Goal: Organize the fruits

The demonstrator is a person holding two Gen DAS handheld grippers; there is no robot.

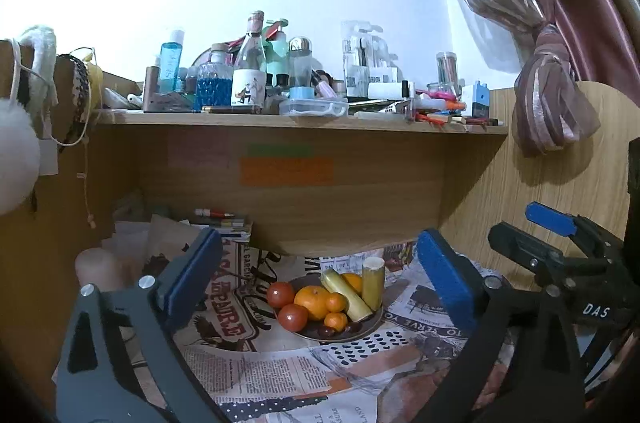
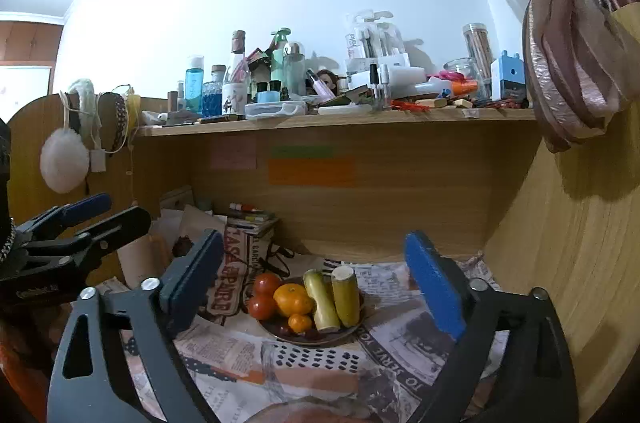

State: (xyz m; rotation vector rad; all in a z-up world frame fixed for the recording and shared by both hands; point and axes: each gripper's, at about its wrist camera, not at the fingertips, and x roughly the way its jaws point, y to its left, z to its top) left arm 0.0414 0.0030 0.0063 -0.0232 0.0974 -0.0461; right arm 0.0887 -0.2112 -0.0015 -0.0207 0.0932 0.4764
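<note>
Legibly, "DAS" on right gripper [image 1: 560,251]

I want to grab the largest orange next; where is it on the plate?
In both wrist views the largest orange sits mid-plate, with the two tomatoes on its left and the pale yellow-green stalks on its right.

White letters "DAS" stand on the black body of the right gripper [image 1: 592,311], at the right edge. The newsprint-patterned cloth [image 2: 404,379] covering the counter shows upside-down print reading "TO SERVE YOU".
</note>
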